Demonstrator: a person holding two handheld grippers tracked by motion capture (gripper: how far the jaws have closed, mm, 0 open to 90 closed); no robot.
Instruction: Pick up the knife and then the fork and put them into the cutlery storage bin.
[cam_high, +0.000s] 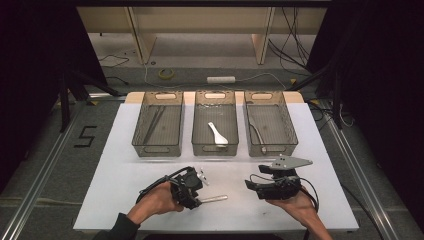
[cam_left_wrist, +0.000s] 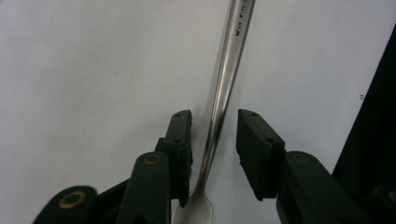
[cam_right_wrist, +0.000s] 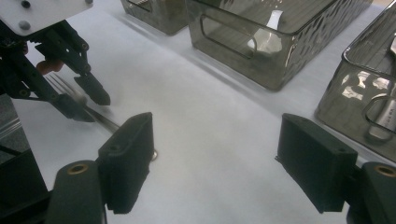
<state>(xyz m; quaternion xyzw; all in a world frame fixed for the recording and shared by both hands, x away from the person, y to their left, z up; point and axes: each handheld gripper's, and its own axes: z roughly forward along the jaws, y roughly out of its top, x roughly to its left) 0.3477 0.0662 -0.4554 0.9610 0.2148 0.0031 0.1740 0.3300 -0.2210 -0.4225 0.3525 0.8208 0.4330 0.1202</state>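
Note:
A metal fork (cam_high: 213, 198) lies on the white table, handle pointing right. My left gripper (cam_high: 194, 194) is lowered over it. In the left gripper view the open jaws straddle the fork (cam_left_wrist: 232, 65) near its neck, with a gap on each side of my left gripper (cam_left_wrist: 215, 119). My right gripper (cam_high: 254, 187) is held in a hand at the front right, open and with nothing in it. In the right gripper view, my right gripper (cam_right_wrist: 217, 135) faces bare table, and the left gripper (cam_right_wrist: 88, 106) stands over the fork (cam_right_wrist: 105, 120) at the far left.
Three translucent grey bins stand in a row at the back. The left bin (cam_high: 158, 149) holds thin dark sticks, the middle bin (cam_high: 215, 148) a white spoon (cam_high: 217, 134), the right bin (cam_high: 272, 148) a metal utensil (cam_high: 257, 133). The table's front edge is close to both hands.

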